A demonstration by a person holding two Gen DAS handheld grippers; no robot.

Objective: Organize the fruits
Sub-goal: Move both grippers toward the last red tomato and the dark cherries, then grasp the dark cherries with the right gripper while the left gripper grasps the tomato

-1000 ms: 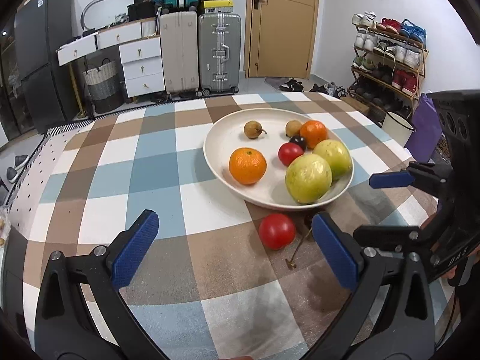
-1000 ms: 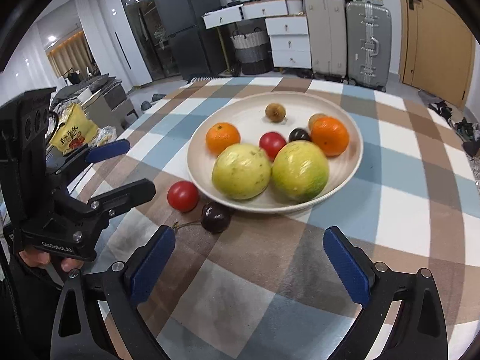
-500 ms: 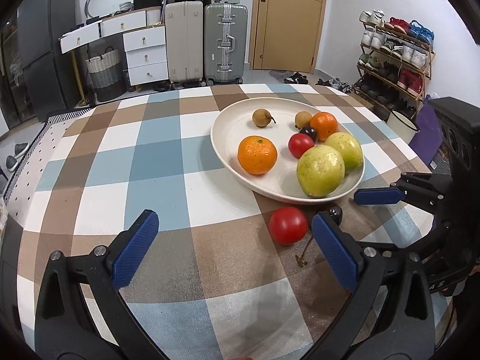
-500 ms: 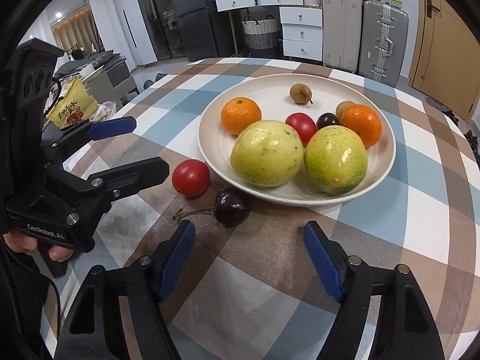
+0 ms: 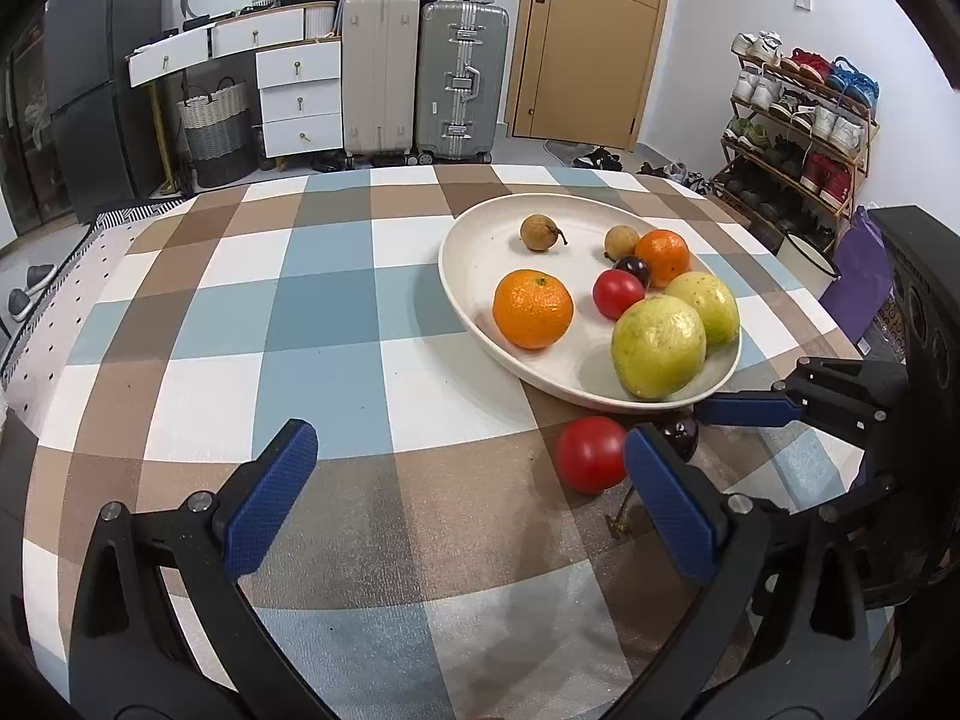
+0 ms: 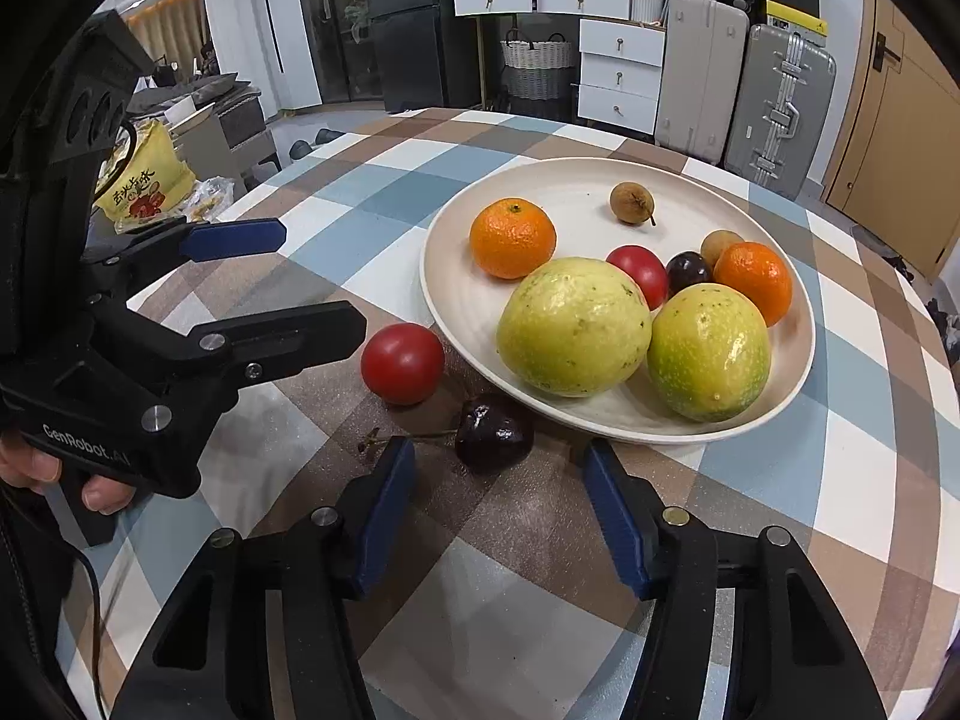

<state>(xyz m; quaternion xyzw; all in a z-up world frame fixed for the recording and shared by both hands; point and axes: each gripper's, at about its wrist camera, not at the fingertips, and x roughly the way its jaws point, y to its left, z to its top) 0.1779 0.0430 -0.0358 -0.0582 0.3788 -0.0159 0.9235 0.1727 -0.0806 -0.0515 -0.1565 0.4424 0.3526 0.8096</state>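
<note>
Here, cherry stem leftward, level

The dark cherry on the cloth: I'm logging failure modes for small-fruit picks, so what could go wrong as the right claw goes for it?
1. The dark cherry is small, round and glossy; the right claw, whose jaws have just been closing and do not yet touch it, may squeeze it out sideways.
2. It lies against the plate rim, so a finger could catch the plate.
3. The red tomato sits close and could be knocked rolling.
</note>
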